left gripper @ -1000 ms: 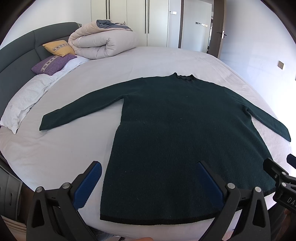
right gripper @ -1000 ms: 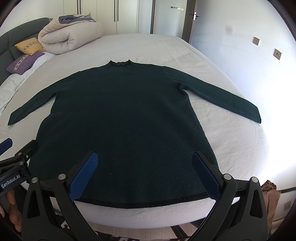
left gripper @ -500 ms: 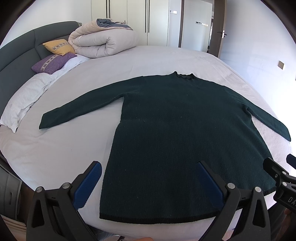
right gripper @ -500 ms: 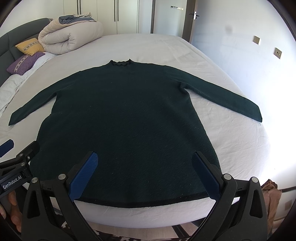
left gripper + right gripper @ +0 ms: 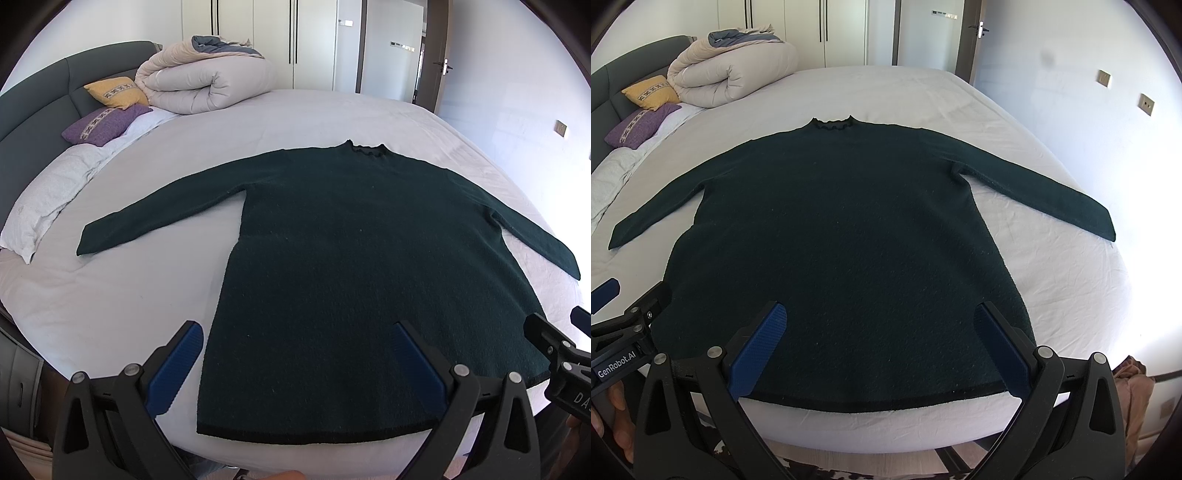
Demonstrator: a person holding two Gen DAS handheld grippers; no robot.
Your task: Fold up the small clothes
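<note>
Sweater [image 5: 369, 266]: dark green knit, spread flat and face-up on the white bed [image 5: 122, 306]; hem nearest both grippers at the bed's near edge, collar pointing away toward the wardrobe [image 5: 291, 40].
Long axis: body runs hem-to-collar, straight away from the fingers; sleeves stretch out sideways, crossing that line.
Left sleeve [image 5: 162, 218]: reaches from the sweater's body out toward the pillows [image 5: 107, 123], cuff lying on bare sheet.
Right sleeve [image 5: 1034, 186]: reaches from the body toward the wall side of the bed, cuff near the bed's edge.
Left gripper [image 5: 299, 363]: jaws spread wide, holding nothing; it hangs over the sweater's hem, with its left blue pad over bare sheet just outside the side seam and its right pad over the fabric.
Right gripper [image 5: 882, 343]: jaws likewise spread wide and empty; both blue pads sit over the fabric just inside the hem, nearer the sweater's right side.
Contact: whether either gripper touches the cloth cannot be told; nothing looks pinched or lifted.
Which is nearer what: left gripper is nearer the left hem corner and left sleeve, right gripper nearer the right hem corner and right sleeve.
Stage (judgement): garment laid out, no fold made yet.
Next move (judgement): likely a sideways reach to each sleeve, or a pinch at the hem, since the fabric lies ahead of and below the fingers.
Other things: rolled duvet [image 5: 207, 83] beyond the sweater near the headboard [image 5: 40, 96], well apart from it.
</note>
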